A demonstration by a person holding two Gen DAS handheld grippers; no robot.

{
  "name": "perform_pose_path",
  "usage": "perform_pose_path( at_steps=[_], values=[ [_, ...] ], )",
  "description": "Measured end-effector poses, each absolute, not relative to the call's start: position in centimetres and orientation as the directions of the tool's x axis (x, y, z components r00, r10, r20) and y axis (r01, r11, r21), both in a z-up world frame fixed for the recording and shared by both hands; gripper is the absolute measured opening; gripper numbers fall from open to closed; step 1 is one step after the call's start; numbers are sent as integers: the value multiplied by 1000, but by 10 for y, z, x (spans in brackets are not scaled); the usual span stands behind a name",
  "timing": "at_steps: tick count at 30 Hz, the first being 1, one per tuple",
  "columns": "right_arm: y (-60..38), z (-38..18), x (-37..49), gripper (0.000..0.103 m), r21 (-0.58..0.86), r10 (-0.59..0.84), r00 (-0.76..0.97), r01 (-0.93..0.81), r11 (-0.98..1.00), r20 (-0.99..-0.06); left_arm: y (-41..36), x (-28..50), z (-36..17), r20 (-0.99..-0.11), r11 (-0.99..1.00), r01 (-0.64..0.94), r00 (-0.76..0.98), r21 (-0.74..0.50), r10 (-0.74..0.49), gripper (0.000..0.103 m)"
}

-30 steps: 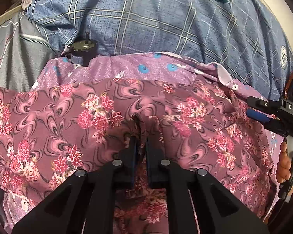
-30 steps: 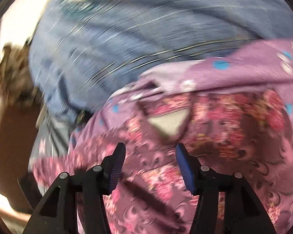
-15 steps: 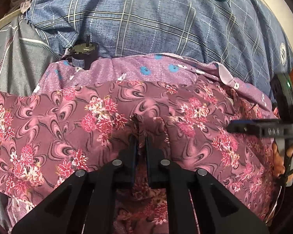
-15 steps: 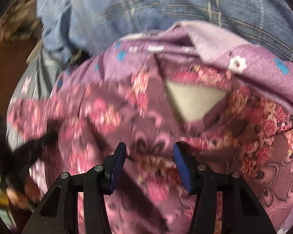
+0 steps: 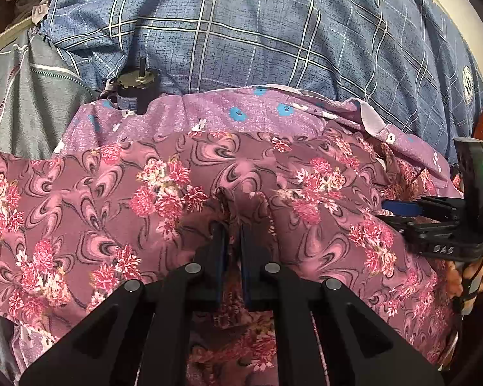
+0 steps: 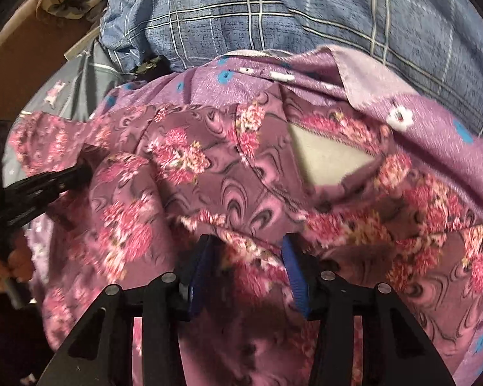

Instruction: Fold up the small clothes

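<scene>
Left gripper (image 5: 231, 244) clamped on floral garment (image 5: 164, 193) | right gripper (image 6: 246, 263) apart, straddling hem | thin, limp, light, likely slippery | best pinched at edges

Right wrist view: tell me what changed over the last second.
The right tongs moved in over the floral garment toward its neckline, jaws still open, nothing gripped. The left tongs stayed shut on the same fold of the garment, unmoved.
</scene>
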State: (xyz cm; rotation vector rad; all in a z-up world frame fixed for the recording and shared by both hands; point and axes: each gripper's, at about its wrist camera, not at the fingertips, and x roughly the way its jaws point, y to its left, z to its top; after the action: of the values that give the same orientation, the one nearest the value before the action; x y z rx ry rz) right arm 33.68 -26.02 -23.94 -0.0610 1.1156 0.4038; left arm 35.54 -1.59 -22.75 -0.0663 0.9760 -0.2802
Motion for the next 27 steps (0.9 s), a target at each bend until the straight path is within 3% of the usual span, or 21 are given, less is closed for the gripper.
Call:
perform_pose_path(
  at_steps=[1,2,8,15,27],
  values=[
    [-258,-238,337,9,142,280,374,-355,924,-884,-15,355,-227,-806,962,204,529,-181,-264,6],
    [-257,-235,336,5,147,283,365,-358,922,-887,-14,356,-227,-806,962,201,530,-183,-264,6],
    [-246,-226,322,4,71,217,365,-373,925,-906,0,360,-223,-795,955,168,529,-244,-296,6],
    [-263,-218,300,3,68,218,388,-364,929,-896,5,360,-219,-788,961,152,551,-229,-275,6],
    [-316,-191,333,3,170,171,595,-58,984,-785,-5,359,-220,-784,962,166,558,-216,-272,6]
  ],
)
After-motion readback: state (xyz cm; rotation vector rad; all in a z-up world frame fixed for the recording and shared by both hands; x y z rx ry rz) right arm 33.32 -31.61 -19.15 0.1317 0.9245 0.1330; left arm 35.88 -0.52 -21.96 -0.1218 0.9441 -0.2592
